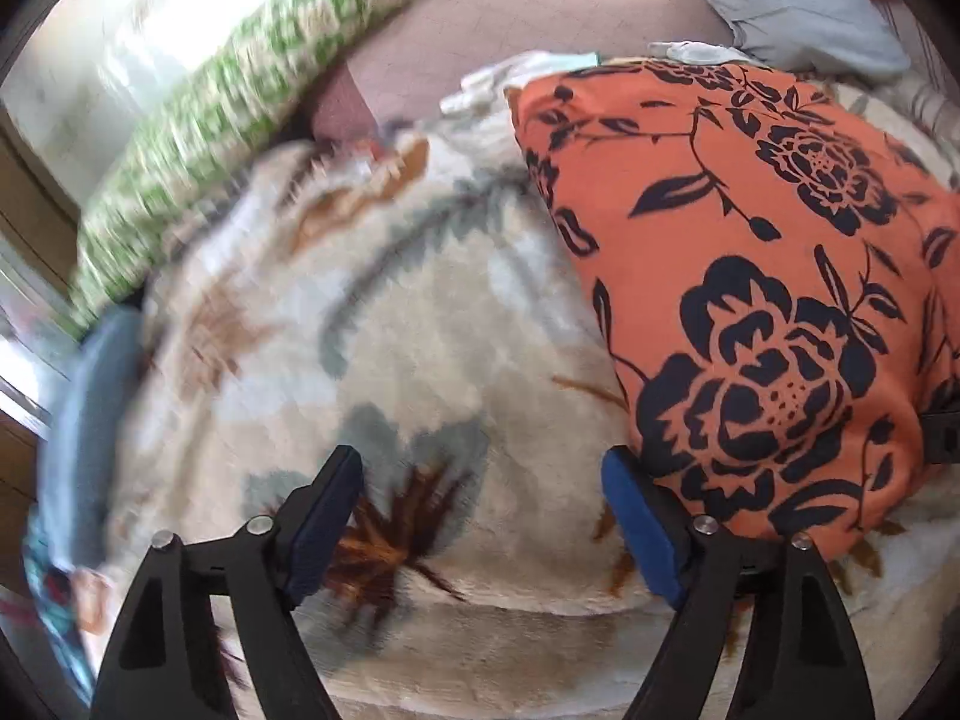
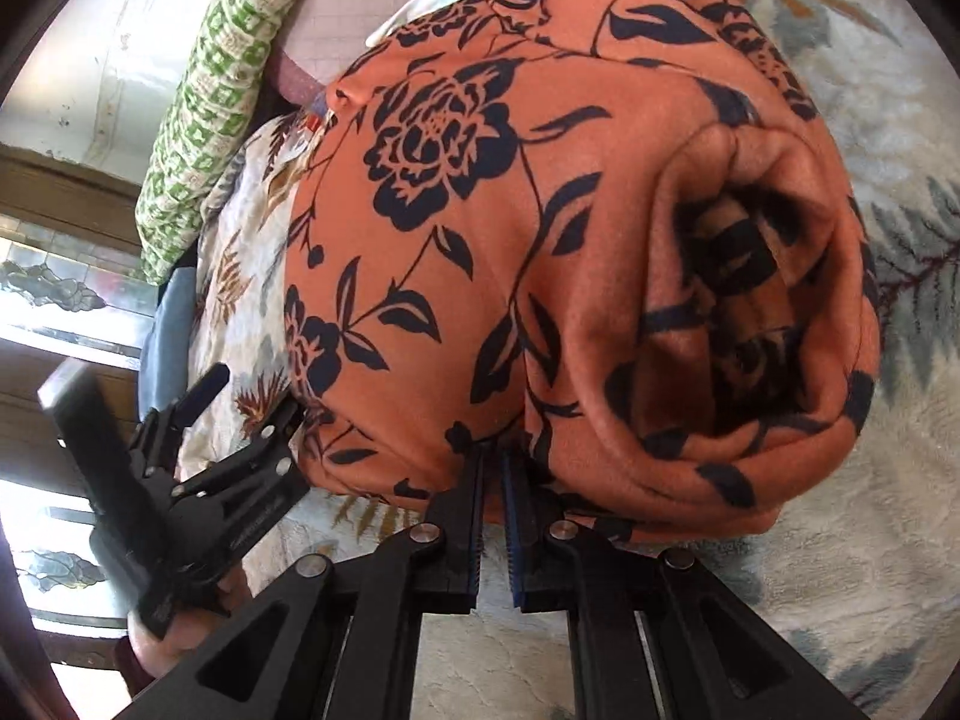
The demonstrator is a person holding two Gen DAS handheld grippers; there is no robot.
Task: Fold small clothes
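Note:
An orange garment with a dark floral print (image 1: 750, 276) lies on a cream floral blanket (image 1: 384, 324). In the right wrist view the garment (image 2: 480, 228) fills the middle, with a bunched, open fold (image 2: 750, 300) at its right. My right gripper (image 2: 493, 456) is shut on the garment's near edge. My left gripper (image 1: 480, 474) is open and empty above the blanket, its right finger (image 1: 642, 528) beside the garment's left edge. It also shows in the right wrist view (image 2: 252, 414), at the garment's lower left.
A green-and-white patterned pillow (image 1: 240, 96) lies at the bed's far left, also in the right wrist view (image 2: 210, 96). Grey cloth (image 1: 798, 6) and pale small clothes (image 1: 516, 78) lie beyond the garment. A blue cloth (image 1: 90, 420) hangs at the bed's left edge.

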